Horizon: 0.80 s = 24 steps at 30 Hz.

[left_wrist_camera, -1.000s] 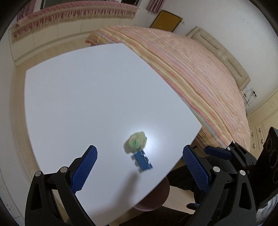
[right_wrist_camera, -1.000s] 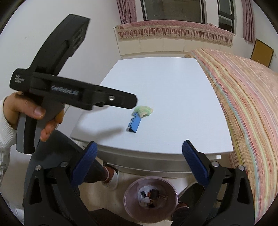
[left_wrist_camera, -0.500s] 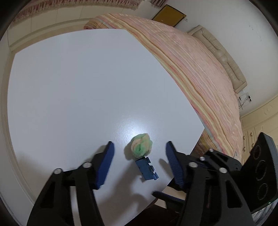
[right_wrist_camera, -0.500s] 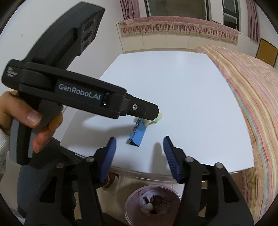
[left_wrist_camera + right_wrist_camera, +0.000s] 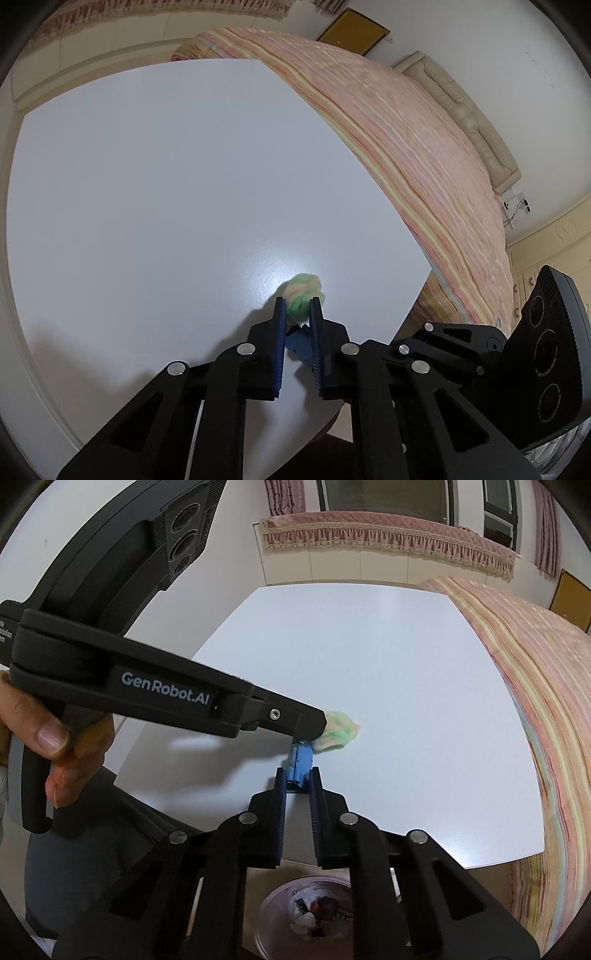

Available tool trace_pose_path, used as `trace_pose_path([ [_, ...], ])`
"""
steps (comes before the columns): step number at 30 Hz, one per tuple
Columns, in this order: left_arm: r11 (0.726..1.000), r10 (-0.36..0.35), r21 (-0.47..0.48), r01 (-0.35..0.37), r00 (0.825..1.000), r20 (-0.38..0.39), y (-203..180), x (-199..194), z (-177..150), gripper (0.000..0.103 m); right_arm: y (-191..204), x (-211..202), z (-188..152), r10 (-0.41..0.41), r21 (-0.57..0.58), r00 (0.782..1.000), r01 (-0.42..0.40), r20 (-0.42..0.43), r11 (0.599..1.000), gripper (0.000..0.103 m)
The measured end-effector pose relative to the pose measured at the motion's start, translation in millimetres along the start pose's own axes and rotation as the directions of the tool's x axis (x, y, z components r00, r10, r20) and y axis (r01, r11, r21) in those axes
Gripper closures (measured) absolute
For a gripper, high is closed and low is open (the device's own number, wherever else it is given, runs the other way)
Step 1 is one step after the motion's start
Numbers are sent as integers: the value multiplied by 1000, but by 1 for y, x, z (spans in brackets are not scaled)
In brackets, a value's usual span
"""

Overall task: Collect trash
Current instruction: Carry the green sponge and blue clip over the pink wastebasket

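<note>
Green wad (image 5: pixel 303 291) pinched between left gripper (image 5: pixel 298 308) fingertips; right gripper (image 5: pixel 298 781) clamps blue piece (image 5: pixel 300 760).

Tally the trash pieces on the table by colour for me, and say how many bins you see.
Green-and-cream wad: 1, in the left gripper
Blue piece: 1, in the right gripper
Bin: 1, on the floor below the table edge, already holding scraps
Total: 2 trash pieces on the table, 1 bin
</note>
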<state>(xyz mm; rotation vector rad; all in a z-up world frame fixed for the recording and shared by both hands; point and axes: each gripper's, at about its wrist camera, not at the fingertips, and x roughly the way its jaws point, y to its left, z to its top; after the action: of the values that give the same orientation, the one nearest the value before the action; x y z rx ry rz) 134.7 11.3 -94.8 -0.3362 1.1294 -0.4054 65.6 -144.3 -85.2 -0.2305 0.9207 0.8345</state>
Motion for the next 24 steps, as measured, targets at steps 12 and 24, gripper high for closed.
trace_pose_path([
  [12, 997, 65, 24, -67, 995, 74, -12, -20, -5, 93, -11, -25, 3, -14, 15, 1000, 14, 12, 1000, 97],
  [24, 989, 111, 81, -123, 983, 148, -55, -57, -32, 93, -12, -77, 3, -26, 19, 998, 25, 60, 999, 97],
])
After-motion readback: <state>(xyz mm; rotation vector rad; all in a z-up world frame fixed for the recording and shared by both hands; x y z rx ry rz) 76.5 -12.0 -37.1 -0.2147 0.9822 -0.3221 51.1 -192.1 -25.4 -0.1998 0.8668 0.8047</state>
